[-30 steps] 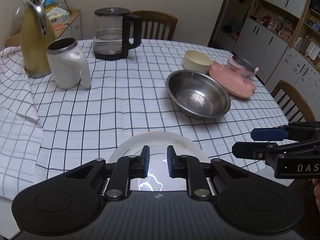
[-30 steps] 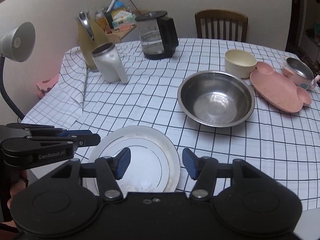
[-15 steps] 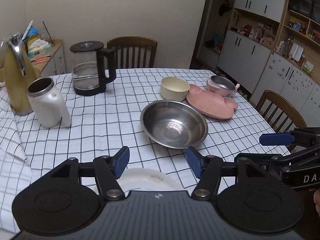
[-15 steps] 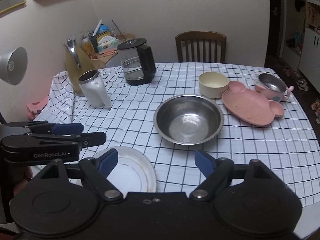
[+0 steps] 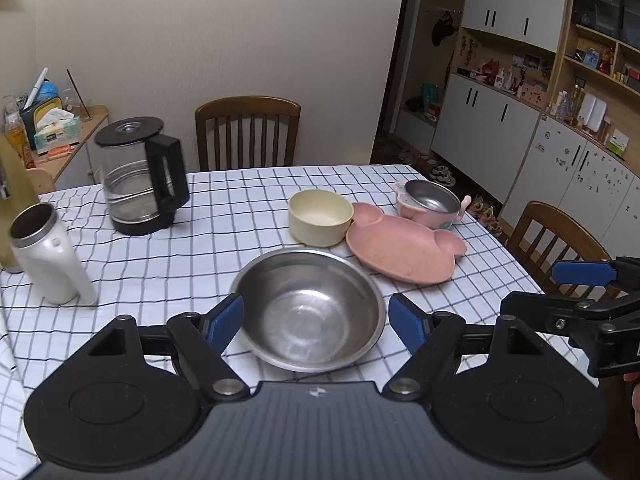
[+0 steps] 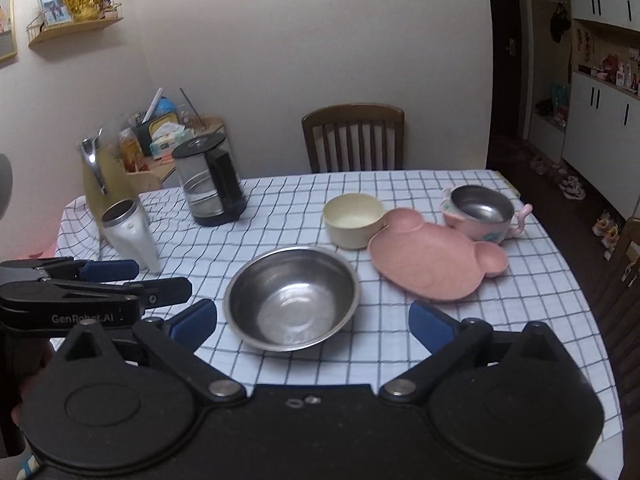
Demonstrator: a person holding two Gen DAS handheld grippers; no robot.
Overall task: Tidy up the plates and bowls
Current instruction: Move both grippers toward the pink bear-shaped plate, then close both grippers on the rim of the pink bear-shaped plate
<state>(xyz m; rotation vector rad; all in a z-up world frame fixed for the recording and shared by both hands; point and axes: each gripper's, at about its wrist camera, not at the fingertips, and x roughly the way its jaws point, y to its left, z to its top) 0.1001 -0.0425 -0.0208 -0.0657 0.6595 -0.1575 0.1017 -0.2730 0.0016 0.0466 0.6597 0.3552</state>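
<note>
A large steel bowl [image 5: 308, 312] [image 6: 292, 300] sits mid-table on the checked cloth. Behind it stand a cream bowl [image 5: 320, 216] [image 6: 352, 220], a pink bear-shaped plate [image 5: 404, 246] [image 6: 436, 264] and a small pink-sided steel bowl with a handle [image 5: 432, 202] [image 6: 480, 210]. My left gripper [image 5: 316, 322] hovers in front of the steel bowl, jaws opening, nothing between the pads. My right gripper [image 6: 312, 326] hangs beside it, jaws opening wide and empty. Each gripper shows at the edge of the other's view. The white plate is hidden below the grippers.
A glass kettle [image 5: 140, 176] [image 6: 210, 182], a white mug [image 5: 48, 256] [image 6: 130, 234] and a yellow jug [image 6: 102, 184] stand at the table's left. Wooden chairs [image 5: 248, 132] [image 5: 556, 240] stand at the far side and at the right edge. Cabinets [image 5: 520, 120] line the right wall.
Both grippers opened, let go of the white plate and drew back and up. The plate dropped out of view below them; more of the room shows.
</note>
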